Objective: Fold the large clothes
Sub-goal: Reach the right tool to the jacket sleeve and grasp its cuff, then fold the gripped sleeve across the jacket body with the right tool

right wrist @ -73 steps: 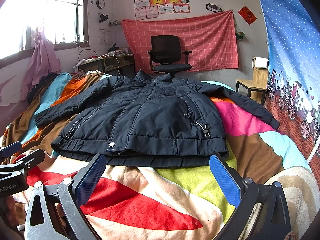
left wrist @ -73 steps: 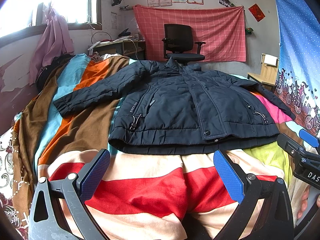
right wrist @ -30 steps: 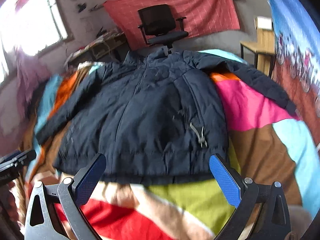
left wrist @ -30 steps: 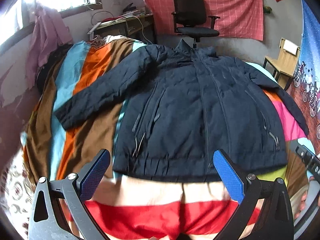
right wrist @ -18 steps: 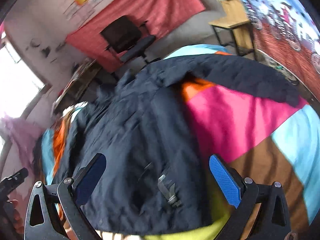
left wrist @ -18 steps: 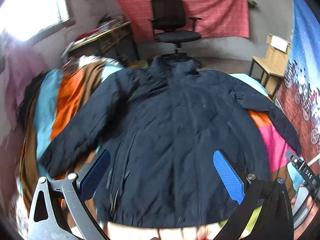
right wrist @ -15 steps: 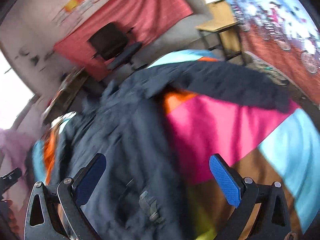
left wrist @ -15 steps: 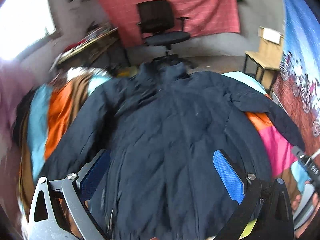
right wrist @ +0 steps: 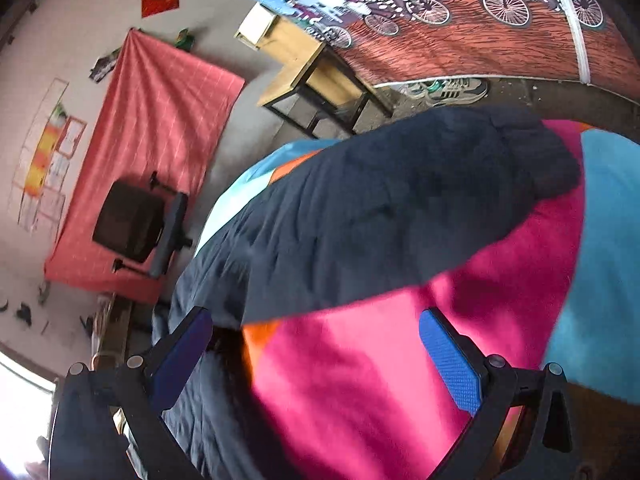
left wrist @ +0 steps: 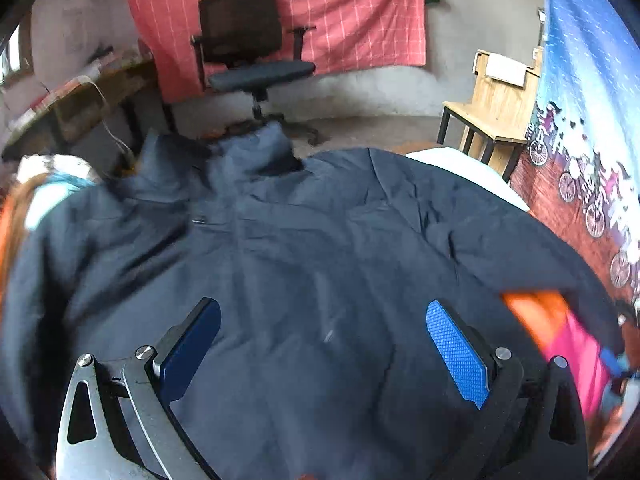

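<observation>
A large dark navy jacket (left wrist: 304, 248) lies spread face up on the striped bed cover, collar toward the far end. My left gripper (left wrist: 322, 344) is open and empty, hovering over the jacket's chest. In the right wrist view the jacket's right sleeve (right wrist: 420, 200) stretches across the pink stripe of the cover (right wrist: 360, 380), its cuff near the bed edge. My right gripper (right wrist: 314, 356) is open and empty, just short of the sleeve and above the pink stripe, tilted to the right.
A black office chair (left wrist: 248, 52) stands past the head of the bed before a red cloth on the wall. A wooden stool (left wrist: 492, 112) and a blue curtain (left wrist: 592, 120) are at the right. Shoes (right wrist: 444, 88) lie on the floor beside the bed.
Both grippers have moved forward from the jacket's hem. The left now hovers over the chest; the right has swung out to the right sleeve and tilted. Both stay open.
</observation>
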The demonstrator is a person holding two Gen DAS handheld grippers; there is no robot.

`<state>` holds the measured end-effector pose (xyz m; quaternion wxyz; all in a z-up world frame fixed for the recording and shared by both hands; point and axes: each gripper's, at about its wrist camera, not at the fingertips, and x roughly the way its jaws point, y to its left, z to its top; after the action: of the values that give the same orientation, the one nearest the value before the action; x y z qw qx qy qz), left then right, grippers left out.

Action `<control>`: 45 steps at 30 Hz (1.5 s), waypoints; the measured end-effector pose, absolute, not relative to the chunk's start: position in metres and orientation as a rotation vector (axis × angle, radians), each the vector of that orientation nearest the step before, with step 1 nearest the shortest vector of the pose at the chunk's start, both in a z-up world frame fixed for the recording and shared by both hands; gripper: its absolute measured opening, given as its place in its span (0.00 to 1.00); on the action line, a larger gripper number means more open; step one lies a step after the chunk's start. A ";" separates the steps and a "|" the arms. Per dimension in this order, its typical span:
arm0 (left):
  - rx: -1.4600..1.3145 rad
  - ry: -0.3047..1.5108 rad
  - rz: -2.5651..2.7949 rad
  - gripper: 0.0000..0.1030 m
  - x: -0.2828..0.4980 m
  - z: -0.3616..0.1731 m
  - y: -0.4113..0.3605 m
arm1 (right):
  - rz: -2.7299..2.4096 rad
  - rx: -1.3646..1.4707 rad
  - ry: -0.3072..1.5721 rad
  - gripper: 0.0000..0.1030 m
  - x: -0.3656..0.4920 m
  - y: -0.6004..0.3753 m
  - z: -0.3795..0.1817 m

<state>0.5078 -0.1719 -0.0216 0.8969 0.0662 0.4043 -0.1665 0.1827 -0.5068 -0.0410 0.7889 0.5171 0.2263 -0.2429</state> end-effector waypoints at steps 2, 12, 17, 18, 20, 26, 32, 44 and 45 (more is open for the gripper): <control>0.086 0.870 -0.341 0.98 0.533 -0.034 -0.187 | -0.574 1.104 0.484 1.00 0.189 -0.516 -0.043; 0.184 0.959 -0.327 0.98 0.591 -0.092 -0.263 | -0.696 1.271 0.397 0.70 0.191 -0.546 -0.061; 0.257 0.973 -0.310 0.98 0.595 -0.114 -0.267 | -0.728 1.245 0.412 0.35 0.193 -0.553 -0.063; 0.258 0.975 -0.311 0.98 0.594 -0.116 -0.267 | -0.727 1.223 0.405 0.27 0.194 -0.553 -0.060; 0.245 0.988 -0.318 0.98 0.596 -0.119 -0.263 | -0.726 1.164 0.389 0.17 0.197 -0.550 -0.052; 0.075 0.955 -0.384 0.98 0.592 -0.084 -0.212 | -0.641 0.863 0.333 0.09 0.218 -0.525 0.016; 0.109 0.879 -0.317 0.98 0.556 -0.036 -0.126 | -0.465 0.529 0.276 0.09 0.253 -0.467 0.094; -0.147 0.876 -0.046 0.98 0.491 0.008 0.035 | -0.106 0.092 0.352 0.09 0.348 -0.272 0.128; -0.157 0.872 -0.033 0.98 0.492 0.013 0.045 | -0.085 0.043 0.364 0.09 0.354 -0.255 0.124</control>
<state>0.4916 0.0446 0.0129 0.9033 -0.0758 0.4220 -0.0158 0.3540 -0.2545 0.1239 0.9824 0.0214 0.1809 -0.0421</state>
